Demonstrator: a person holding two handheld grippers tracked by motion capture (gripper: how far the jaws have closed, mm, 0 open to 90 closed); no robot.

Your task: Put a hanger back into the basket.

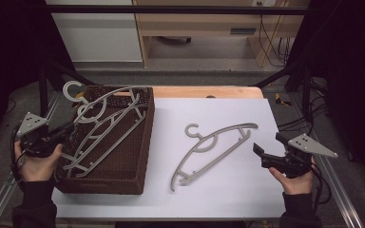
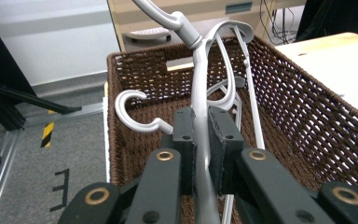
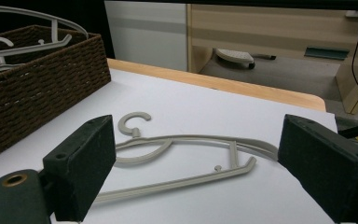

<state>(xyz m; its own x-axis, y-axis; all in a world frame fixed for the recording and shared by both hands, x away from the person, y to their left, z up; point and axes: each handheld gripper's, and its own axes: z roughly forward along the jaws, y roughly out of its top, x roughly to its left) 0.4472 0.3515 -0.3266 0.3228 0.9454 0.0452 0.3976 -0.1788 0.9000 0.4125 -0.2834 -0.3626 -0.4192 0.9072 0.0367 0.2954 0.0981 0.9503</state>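
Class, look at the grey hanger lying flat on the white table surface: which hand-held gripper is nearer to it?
Right. The right hand-held gripper is open beside the loose hanger, just past its right end. The left hand-held gripper is across the basket, shut on a hanger there.

White sheet [image 1: 218, 190] covering the wooden tabletop [image 1: 204, 91], whose bare edge shows along the sheet's far side. Beyond the tabletop: light wooden furniture [image 1: 195, 28] on the floor, with black cables [image 1: 271, 42] hanging at its right end. Left of that furniture, a white panel [image 1: 95, 33]; black frame bar [image 1: 171, 9] crossing above it.
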